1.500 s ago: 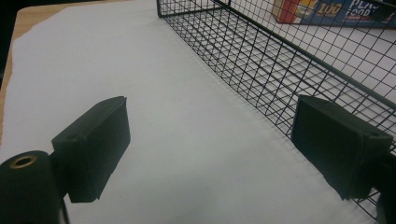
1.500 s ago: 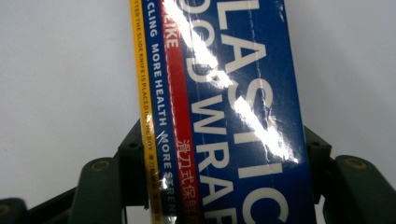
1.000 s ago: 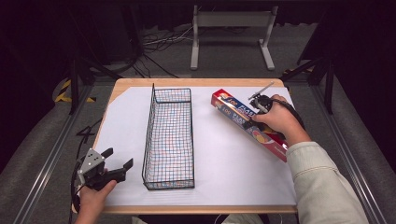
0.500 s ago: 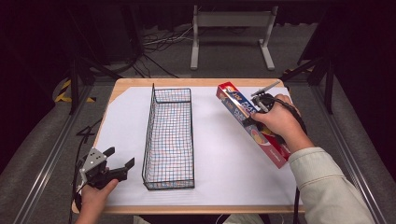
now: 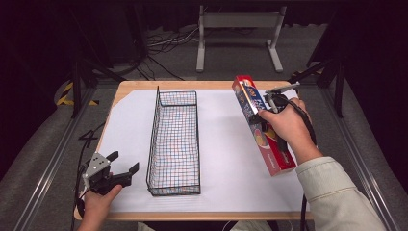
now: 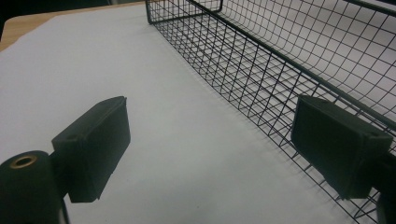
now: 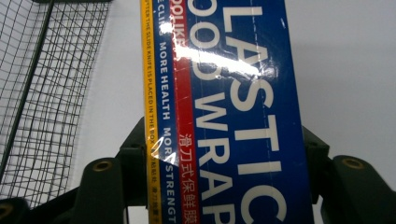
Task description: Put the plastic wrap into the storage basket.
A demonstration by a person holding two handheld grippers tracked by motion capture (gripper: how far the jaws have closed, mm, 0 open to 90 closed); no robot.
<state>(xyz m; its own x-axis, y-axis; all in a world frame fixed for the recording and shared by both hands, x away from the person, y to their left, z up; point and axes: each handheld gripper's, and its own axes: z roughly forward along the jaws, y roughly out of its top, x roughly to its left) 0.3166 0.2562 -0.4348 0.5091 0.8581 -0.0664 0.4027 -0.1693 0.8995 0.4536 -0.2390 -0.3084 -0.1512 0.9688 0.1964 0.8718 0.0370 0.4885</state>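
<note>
The right gripper (image 5: 269,107) clamps a plastic wrap box (image 5: 262,126) at the table's right side, lifted and tilted. The left gripper (image 5: 120,168), jaws wide apart and holding nothing, rests near left beside the empty wire basket (image 5: 175,139).

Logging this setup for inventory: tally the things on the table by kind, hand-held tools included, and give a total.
Wire basket: 1
Plastic wrap box: 1, clamped in the right tool
White sheet covering the table: 1
Hand-held tools: 2, the left tool open and empty
Total: 5
</note>
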